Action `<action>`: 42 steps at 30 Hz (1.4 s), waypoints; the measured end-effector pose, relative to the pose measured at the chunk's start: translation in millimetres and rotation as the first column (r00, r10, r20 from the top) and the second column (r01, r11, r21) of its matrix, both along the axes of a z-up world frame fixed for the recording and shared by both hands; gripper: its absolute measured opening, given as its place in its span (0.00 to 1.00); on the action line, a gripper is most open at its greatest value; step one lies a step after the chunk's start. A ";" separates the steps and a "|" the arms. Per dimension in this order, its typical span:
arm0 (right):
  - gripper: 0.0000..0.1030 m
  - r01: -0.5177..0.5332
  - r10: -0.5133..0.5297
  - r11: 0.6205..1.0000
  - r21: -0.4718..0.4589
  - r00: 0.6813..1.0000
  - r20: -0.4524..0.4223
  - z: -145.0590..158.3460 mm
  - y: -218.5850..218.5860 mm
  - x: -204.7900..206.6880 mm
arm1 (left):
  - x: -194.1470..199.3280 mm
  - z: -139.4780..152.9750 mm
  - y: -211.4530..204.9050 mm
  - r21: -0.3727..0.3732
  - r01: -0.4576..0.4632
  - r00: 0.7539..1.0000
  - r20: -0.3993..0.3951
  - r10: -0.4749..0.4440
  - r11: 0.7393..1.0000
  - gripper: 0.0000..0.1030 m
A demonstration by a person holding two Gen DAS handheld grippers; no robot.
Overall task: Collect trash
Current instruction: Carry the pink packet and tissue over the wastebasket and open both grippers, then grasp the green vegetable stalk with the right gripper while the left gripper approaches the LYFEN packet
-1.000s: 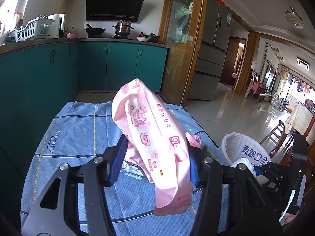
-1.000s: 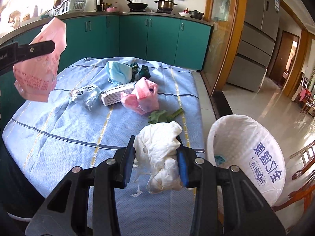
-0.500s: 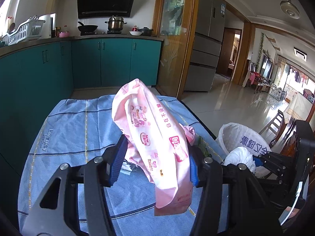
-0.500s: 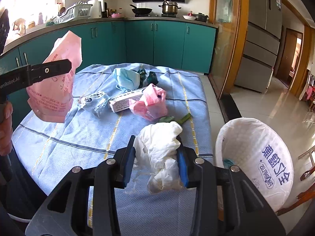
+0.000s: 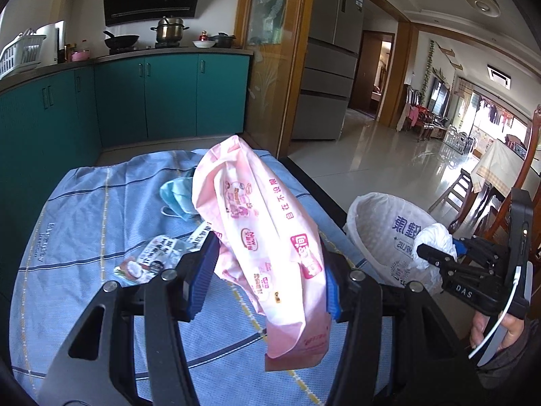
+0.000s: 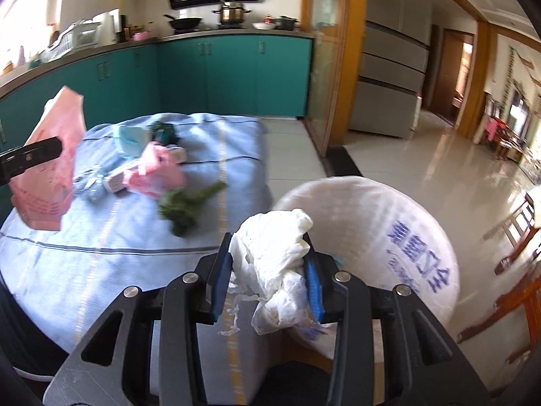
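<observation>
The biggest thing I have in front of me is the table (image 6: 101, 264) under its blue cloth, and off its right-hand edge, down on the floor, stands the bin (image 6: 399, 237) with its white liner, mouth open toward me. Everything turns on that: the bin lies to the right of both my hands, so my right hand is the nearer one, and I judge it should go first.

My right gripper (image 6: 267, 282) is clamped on a crumpled white wad of tissue (image 6: 274, 253), pads pressing both sides, and the wad already sits at the near rim of the bin, roughly over its edge. A small push forward and right should put it over the opening.

My left gripper (image 5: 268, 279) is clamped across a long pink wrapper (image 5: 257, 233), which stands up and leans away from me, with its tail hanging loose below the pads. It is above the cloth, with the bin well off to its right, beyond the table edge.

Left on the cloth I can see a blue face mask (image 5: 175, 199), a small box (image 6: 116, 181), a crumpled pink bag (image 6: 159, 172), a clear packet (image 5: 148, 260) and a green stalk (image 6: 186, 204).
</observation>
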State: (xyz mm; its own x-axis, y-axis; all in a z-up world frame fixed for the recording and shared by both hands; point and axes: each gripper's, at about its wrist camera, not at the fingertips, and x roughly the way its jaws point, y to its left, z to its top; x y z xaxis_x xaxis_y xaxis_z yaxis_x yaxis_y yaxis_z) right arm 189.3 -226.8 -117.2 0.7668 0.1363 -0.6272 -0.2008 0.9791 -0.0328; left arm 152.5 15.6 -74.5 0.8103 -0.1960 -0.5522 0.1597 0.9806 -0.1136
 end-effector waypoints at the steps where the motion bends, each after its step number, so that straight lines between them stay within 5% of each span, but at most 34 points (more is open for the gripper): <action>1: 0.37 0.012 -0.012 1.000 -0.001 1.000 -0.001 -0.4 -6.3 1.2 | 2.2 -0.6 -3.1 -0.002 0.010 1.000 -0.004 -0.011 1.000 0.53; 11: 0.37 0.138 -0.137 0.990 -0.027 0.990 0.027 2.4 -61.3 1.3 | 47.4 -15.1 -75.0 -0.046 0.224 0.973 -0.053 -0.226 0.974 0.53; 20: 0.37 0.240 -0.240 0.971 -0.018 0.971 0.003 -6.6 -105.4 -15.0 | 89.9 -46.5 -187.3 -0.094 0.446 0.876 -0.158 -0.455 0.890 0.54; 22: 0.37 0.255 -0.255 0.967 -0.017 0.967 0.002 -7.3 -110.7 -20.3 | 97.2 -55.3 -208.4 -0.098 0.468 0.861 -0.173 -0.478 0.878 0.71; 25: 0.38 0.269 -0.269 0.963 -0.016 0.963 -0.010 -10.1 -117.4 -23.1 | 104.0 -66.1 -227.7 -0.078 0.477 0.856 -0.185 -0.482 0.876 0.77; 32: 0.45 0.259 -0.259 0.966 -0.016 0.966 -0.023 -13.0 -114.7 -12.4 | 89.1 -43.3 -173.7 -0.009 0.371 0.921 -0.121 -0.370 0.928 0.84; 36: 0.77 0.265 -0.265 0.964 -0.032 0.964 0.000 -10.4 -97.5 3.6 | 69.0 -26.1 -108.3 0.062 0.193 0.980 -0.052 -0.190 0.979 0.86; 42: 0.83 0.119 -0.119 0.993 -0.009 0.993 0.001 -3.1 -46.9 25.9 | 55.6 -30.3 -5.9 0.120 -0.059 0.996 -0.062 0.067 0.991 0.86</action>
